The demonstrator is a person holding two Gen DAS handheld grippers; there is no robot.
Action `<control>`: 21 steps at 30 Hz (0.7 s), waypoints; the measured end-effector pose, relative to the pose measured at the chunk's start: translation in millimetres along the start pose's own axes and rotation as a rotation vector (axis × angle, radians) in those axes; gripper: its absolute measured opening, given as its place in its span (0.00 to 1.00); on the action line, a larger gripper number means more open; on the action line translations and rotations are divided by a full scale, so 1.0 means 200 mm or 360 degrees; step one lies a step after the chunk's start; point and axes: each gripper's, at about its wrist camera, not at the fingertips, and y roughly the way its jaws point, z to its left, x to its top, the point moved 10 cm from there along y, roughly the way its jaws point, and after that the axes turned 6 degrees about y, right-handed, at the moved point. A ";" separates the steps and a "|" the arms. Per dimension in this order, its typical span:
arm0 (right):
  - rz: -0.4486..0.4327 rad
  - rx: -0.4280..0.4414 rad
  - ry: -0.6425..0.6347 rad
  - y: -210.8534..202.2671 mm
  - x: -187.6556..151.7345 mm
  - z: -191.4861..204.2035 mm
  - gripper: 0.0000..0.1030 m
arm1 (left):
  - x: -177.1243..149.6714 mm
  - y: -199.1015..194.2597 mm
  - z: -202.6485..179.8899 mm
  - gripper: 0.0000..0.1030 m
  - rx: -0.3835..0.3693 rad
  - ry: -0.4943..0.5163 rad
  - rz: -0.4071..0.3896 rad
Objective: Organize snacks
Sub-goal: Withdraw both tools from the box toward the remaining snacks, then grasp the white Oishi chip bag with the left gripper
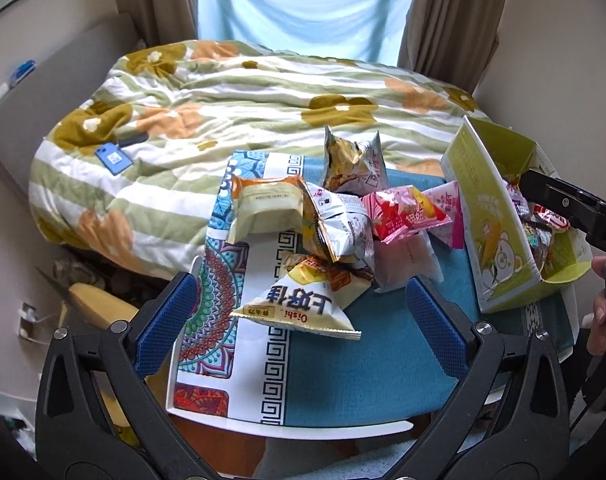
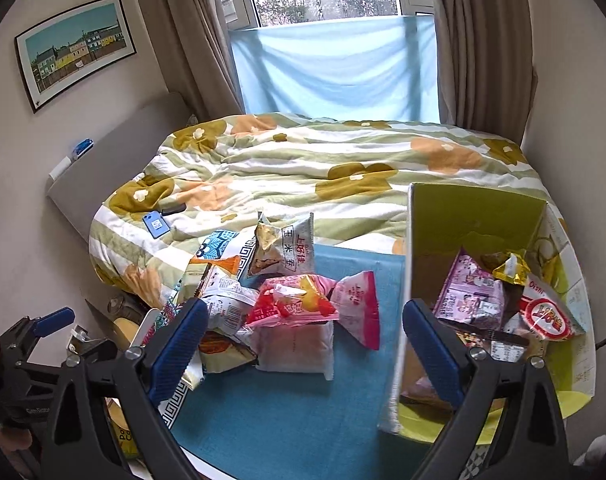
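Left gripper [image 1: 303,316] is held wide apart w/ nothing between its pads, just above the Oishi chip bag [image 1: 303,306] at the near edge of the snack pile [image 1: 335,216] on the desk [image 1: 367,364]; right gripper [image 2: 305,344] is likewise spread and unloaded, beside the green box [image 2: 475,216], already partly filled. The bags are judged light, puffy, slippery and crushable, so a crimped seam or corner is best pinched, not the middle.
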 end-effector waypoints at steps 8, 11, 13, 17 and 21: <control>0.0097 -0.0063 0.0058 0.23 -0.05 0.17 0.94 | -0.05 0.30 0.02 1.00 -0.0232 0.0119 0.0189; 0.0125 -0.0105 0.0094 0.31 -0.06 0.20 0.94 | -0.09 0.42 -0.01 1.00 -0.0324 0.0167 0.0273; 0.0142 -0.0131 0.0113 0.35 -0.07 0.21 0.94 | -0.13 0.50 -0.03 1.00 -0.0363 0.0188 0.0334; 0.0204 -0.0170 0.0113 0.44 -0.11 0.24 0.94 | -0.19 0.61 -0.05 1.00 -0.0399 0.0202 0.0417; 0.0270 -0.0184 0.0109 0.51 -0.16 0.24 0.94 | -0.24 0.69 -0.07 1.00 -0.0422 0.0192 0.0491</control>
